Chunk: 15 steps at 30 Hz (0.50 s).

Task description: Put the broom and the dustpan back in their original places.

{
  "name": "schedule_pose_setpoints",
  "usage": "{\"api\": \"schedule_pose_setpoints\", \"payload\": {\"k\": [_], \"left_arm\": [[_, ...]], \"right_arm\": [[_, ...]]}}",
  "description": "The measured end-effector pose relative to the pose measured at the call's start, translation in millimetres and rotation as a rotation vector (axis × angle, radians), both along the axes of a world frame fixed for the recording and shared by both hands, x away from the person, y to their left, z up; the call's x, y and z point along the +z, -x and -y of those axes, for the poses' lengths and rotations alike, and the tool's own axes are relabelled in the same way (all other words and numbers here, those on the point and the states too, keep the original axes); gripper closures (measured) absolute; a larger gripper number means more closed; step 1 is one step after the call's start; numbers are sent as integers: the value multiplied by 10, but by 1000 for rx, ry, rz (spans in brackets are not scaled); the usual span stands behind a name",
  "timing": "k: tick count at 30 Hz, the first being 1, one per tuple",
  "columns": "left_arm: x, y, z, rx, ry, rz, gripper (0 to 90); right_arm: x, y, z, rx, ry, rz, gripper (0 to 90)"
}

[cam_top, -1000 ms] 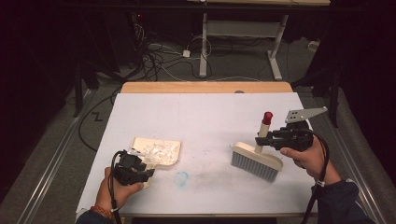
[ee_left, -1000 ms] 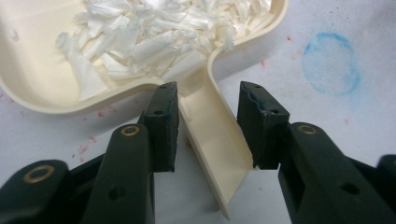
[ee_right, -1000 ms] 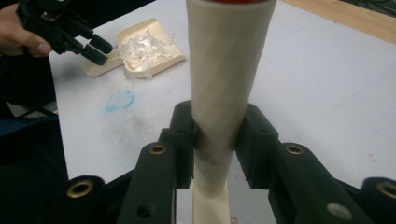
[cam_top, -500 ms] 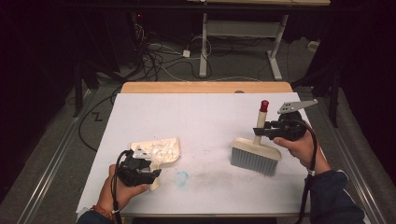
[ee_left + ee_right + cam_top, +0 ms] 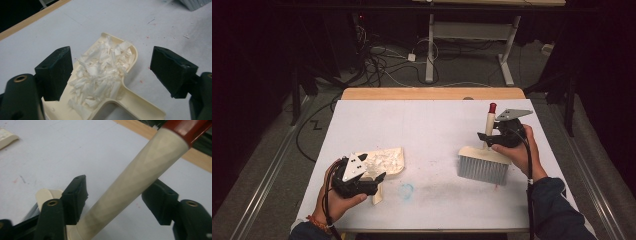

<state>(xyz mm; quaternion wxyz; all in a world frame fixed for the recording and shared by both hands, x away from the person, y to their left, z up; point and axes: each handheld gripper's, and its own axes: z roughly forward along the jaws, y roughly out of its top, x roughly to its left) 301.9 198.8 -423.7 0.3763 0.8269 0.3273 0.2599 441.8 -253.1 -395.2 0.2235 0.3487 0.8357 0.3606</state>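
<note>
The white tabletop [image 5: 432,130] carries a brush [image 5: 484,160] at its right side and a cream dustpan [image 5: 384,162] at its left front. The brush stands on its grey bristles, its handle between the right claw's [image 5: 486,136] parted jaws, neither jaw clearly pressing it. The left claw [image 5: 110,72] hangs wide open over the dustpan, which lies flat and holds a heap of white shavings [image 5: 100,72].

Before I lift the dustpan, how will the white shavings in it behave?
The white shavings look thin and loose, so probably very light and apt to slide or blow off. The cream dustpan has an open front edge; tilting it forward would likely spill them.
</note>
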Motion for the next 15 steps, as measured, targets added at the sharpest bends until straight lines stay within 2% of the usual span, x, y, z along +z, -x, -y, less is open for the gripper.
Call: {"api": "schedule_pose_setpoints", "payload": {"k": [6, 10, 12, 14, 15], "left_arm": [[-7, -50, -9, 8, -23, 29, 172], [-21, -92, -17, 13, -29, 30, 172], [-25, -103, -11, 8, -28, 30, 172], [-28, -103, 0, 3, -37, 36, 173], [-31, -96, 5, 3, -34, 24, 172]], "right_arm": [[-65, -66, -92, -34, -3, 28, 312], [-131, -136, -221, -74, 87, 72, 273], [-173, -170, -309, -130, 147, 119, 241], [-189, -193, -359, -162, 150, 149, 249], [-189, -199, -372, -157, 133, 149, 243]]}}
